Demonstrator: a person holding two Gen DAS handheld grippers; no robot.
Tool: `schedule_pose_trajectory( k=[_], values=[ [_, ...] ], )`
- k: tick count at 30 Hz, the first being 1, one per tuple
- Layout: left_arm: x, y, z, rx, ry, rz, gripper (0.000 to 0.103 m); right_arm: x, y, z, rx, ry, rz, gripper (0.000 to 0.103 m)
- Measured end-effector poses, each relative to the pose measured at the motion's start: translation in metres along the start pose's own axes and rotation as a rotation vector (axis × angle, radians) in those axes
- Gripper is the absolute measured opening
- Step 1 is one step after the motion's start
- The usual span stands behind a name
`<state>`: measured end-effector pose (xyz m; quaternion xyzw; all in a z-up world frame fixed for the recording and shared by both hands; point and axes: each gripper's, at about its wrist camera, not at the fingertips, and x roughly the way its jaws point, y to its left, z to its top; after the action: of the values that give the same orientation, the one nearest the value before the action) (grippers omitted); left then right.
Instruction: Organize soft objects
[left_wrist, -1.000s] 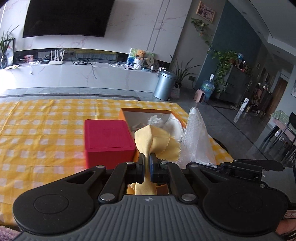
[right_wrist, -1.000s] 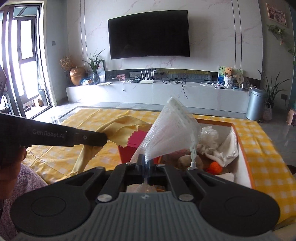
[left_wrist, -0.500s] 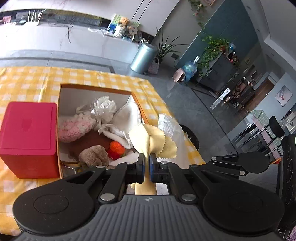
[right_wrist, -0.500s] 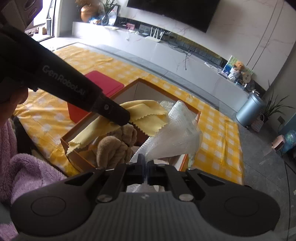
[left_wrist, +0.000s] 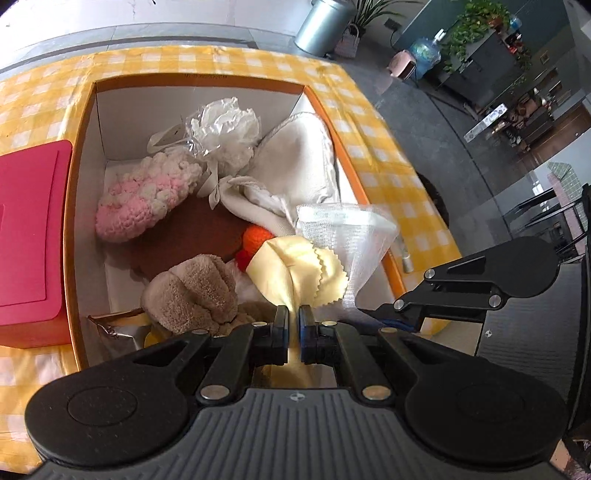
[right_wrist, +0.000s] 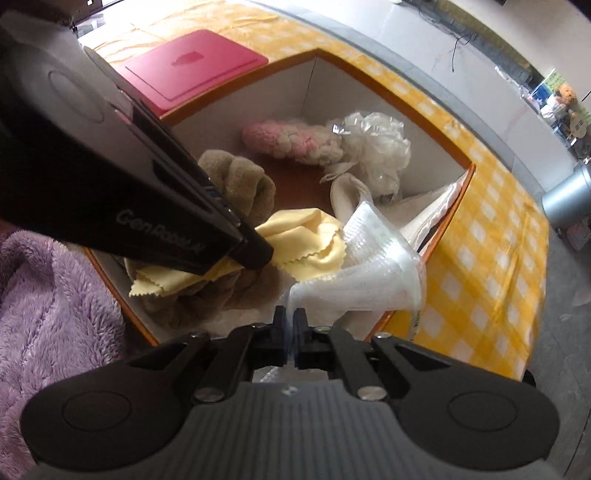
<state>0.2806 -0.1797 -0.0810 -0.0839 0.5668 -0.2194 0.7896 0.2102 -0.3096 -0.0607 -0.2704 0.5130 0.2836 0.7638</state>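
My left gripper (left_wrist: 293, 314) is shut on a yellow cloth (left_wrist: 295, 269) with zigzag edges and holds it over the near end of an orange box (left_wrist: 79, 184). My right gripper (right_wrist: 290, 317) is shut on a clear bubble-wrap sheet (right_wrist: 369, 273), held over the box's near right corner. The cloth (right_wrist: 303, 243) and bubble wrap (left_wrist: 347, 236) touch side by side. The left gripper (right_wrist: 255, 254) shows in the right wrist view. The box (right_wrist: 450, 221) holds a pink knitted piece (left_wrist: 144, 199), a tan plush (left_wrist: 195, 291), a white cloth (left_wrist: 295, 170) and a crinkled plastic bundle (left_wrist: 221, 129).
A red box (left_wrist: 29, 240) stands against the orange box's left side on the yellow checked tablecloth (left_wrist: 388, 147). A purple fleece sleeve (right_wrist: 55, 314) is at the near left. The table's right edge drops to the grey floor, with a metal bin (left_wrist: 323, 18) beyond.
Both grippers have tilted down and moved over the orange box, carrying the yellow cloth and the bubble wrap lower toward its contents. Both stay shut.
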Motion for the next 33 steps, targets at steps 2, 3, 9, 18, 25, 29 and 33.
schedule_pose_trajectory(
  k=[2, 3, 9, 18, 25, 29, 33],
  values=[
    [0.007, 0.002, 0.001, 0.001, 0.023, 0.008, 0.006, 0.009, -0.001, -0.001, -0.012, 0.021, 0.003, 0.0],
    [0.009, 0.002, 0.001, 0.006, 0.035, 0.015, 0.008, 0.013, -0.001, -0.001, -0.009, 0.028, 0.012, 0.0],
    [0.012, 0.003, 0.001, 0.015, 0.058, 0.012, 0.018, 0.024, -0.003, -0.001, 0.0, 0.045, 0.028, 0.008],
    [-0.024, -0.006, 0.001, 0.05, -0.005, 0.016, 0.04, 0.0, 0.001, 0.004, 0.002, 0.039, -0.025, 0.036],
    [-0.086, -0.012, -0.015, 0.102, -0.139, 0.022, 0.049, -0.053, 0.017, 0.011, -0.001, 0.004, -0.141, 0.054],
    [-0.133, -0.015, -0.035, 0.177, -0.262, 0.061, 0.049, -0.093, 0.026, 0.016, 0.051, -0.07, -0.207, 0.062],
    [-0.181, -0.022, -0.062, 0.286, -0.436, 0.17, 0.05, -0.135, 0.042, 0.018, 0.147, -0.172, -0.271, 0.068]
  ],
)
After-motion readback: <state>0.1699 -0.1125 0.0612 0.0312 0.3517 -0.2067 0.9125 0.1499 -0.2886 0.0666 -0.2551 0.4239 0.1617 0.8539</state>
